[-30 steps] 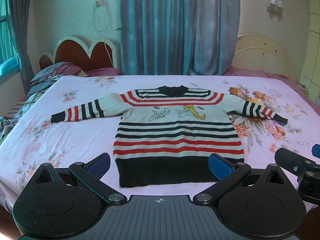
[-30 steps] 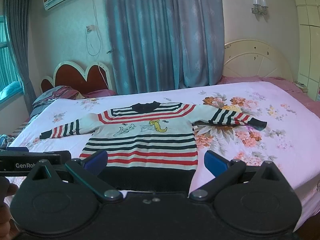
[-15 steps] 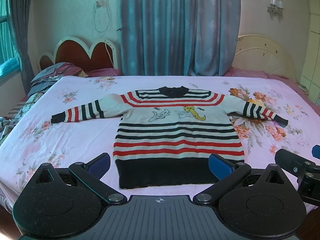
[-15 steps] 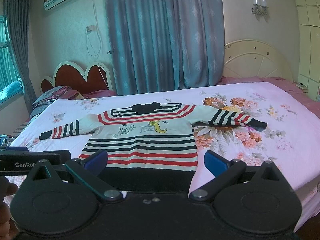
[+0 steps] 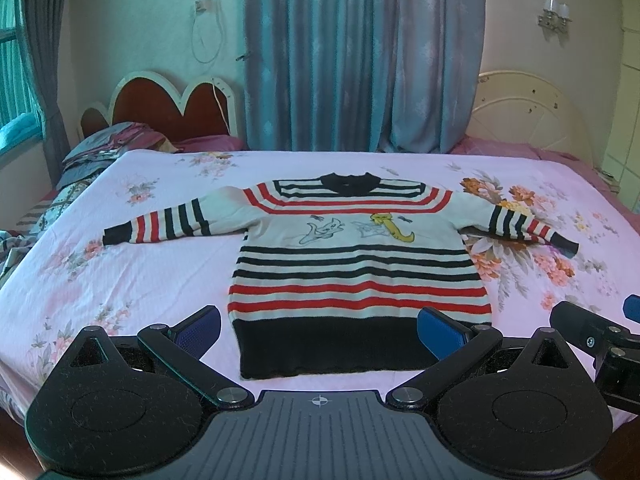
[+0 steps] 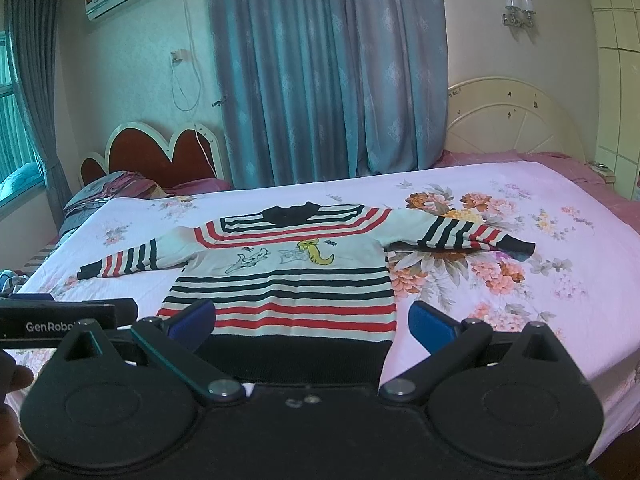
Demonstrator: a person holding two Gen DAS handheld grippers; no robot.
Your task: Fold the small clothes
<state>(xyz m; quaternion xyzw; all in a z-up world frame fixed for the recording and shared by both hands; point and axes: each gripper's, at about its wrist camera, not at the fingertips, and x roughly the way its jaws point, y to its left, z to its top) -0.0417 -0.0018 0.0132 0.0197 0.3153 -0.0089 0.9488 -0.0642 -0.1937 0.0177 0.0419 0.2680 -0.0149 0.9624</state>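
The left hand-held gripper (image 5: 318,330) is level and pointed forward, jaws spread wide, with nothing between the blue pads (image 5: 198,330). The right hand-held gripper (image 6: 310,322) is in the same pose, jaws equally wide and empty, blue pads (image 6: 430,324) facing inward. The two units are side by side; each appears at the edge of the other's view. Part of a hand (image 6: 10,400) is visible at the left edge of the right wrist view.

Pink floral bed (image 5: 120,280): striped sweater (image 5: 356,276) flat (sleeves spread); bedding pile (image 5: 100,152) at headboard.
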